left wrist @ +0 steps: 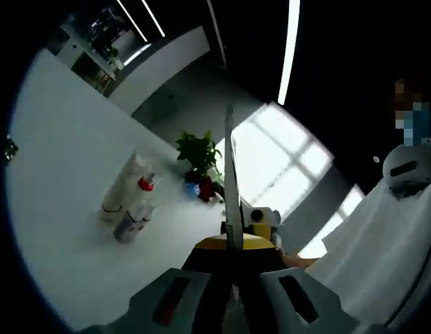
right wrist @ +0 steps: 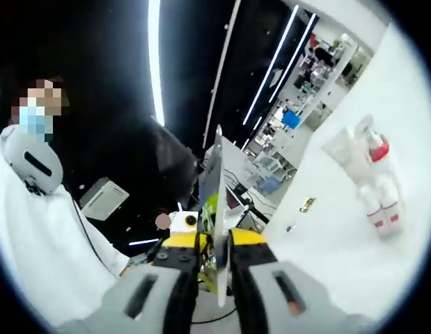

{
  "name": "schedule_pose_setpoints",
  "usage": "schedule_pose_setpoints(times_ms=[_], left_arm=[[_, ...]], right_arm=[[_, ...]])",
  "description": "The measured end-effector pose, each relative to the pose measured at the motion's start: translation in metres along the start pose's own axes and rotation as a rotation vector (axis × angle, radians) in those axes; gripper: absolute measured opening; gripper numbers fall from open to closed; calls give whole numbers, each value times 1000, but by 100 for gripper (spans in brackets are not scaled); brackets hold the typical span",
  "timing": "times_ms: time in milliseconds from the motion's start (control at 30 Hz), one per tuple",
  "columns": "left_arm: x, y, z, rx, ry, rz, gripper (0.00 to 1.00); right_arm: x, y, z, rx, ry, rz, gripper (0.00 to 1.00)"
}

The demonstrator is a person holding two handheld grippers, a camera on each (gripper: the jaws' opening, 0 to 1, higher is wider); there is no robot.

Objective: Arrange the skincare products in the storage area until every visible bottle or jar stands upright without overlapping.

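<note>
1. I see the skincare products as a tight cluster on a white surface: in the left gripper view a pale tube, a bottle with a red cap and a grey bottle touch or overlap one another; in the right gripper view the same cluster sits far off to the right.
2. Their long axes run slanted across both views, but the views are rolled hard, so I cannot tell whether the products stand or lie.
3. The cluster lies ahead and to the left of the left gripper, and ahead and well to the right of the right gripper. Neither is near it; I judge the left one the nearer.
4. Both grippers are clenched, each pair of jaws pinching a thin flat sheet edge-on between them; I cannot tell what it is, nor whether it is one sheet held by both.
5. Both grippers point up and away from the surface, towards ceiling lights and a window.
6. A potted plant stands beyond the cluster, and a person in white is close beside my hands.
</note>
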State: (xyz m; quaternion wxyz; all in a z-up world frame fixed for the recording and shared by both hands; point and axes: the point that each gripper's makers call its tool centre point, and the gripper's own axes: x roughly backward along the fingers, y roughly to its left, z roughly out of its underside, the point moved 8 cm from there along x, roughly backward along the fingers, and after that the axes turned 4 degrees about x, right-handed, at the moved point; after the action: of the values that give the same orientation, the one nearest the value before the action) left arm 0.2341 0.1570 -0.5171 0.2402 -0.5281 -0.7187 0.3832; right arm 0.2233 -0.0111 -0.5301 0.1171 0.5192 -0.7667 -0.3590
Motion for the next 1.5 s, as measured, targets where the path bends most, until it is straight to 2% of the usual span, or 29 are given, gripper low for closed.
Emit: schedule_pose_setpoints(times_ms=[67,167,233,267,300,333,400,500,667,800,933,1133,1233,1500], left_arm=[[-1,1,0,19,7,9,0],[-3,4,1,46,11,-4,0],[-3,6,1,62,15,-10,0],[-4,7,1,67,14,-11,0],[-4,6,0,68,-2,-9,0],[-6,6,-2,73,-28,-6,0],[-8,6,-4,76,-60,6,0],[-11,9,-5,38,-90,-31,2],[-10,13,1,58,-90,-45,5],[-3,18,12,80,-76,-79,8],[4,20,22,111,-93,-97,7],[10,19,24,144,-126,-100,2],[11,18,23,163,-139,-88,0],[13,18,22,177,-188,-70,0]], right_arm=[[1,-3,0,-22,-30,23,7],[3,-6,3,-63,-57,31,5],[2,-6,4,-136,-90,30,2],[3,-7,4,-138,-92,39,2],[3,-7,5,-149,-99,34,1],[2,-5,4,-194,-119,14,1],[2,-7,4,-209,-148,31,1],[2,-9,5,-258,-182,59,1],[4,-12,8,-295,-206,83,1],[6,-16,5,-308,-222,106,1],[4,-17,8,-310,-201,129,1],[2,-19,15,-313,-172,167,1],[1,-24,17,-263,-125,217,1],[-4,-23,14,-254,-121,212,1]])
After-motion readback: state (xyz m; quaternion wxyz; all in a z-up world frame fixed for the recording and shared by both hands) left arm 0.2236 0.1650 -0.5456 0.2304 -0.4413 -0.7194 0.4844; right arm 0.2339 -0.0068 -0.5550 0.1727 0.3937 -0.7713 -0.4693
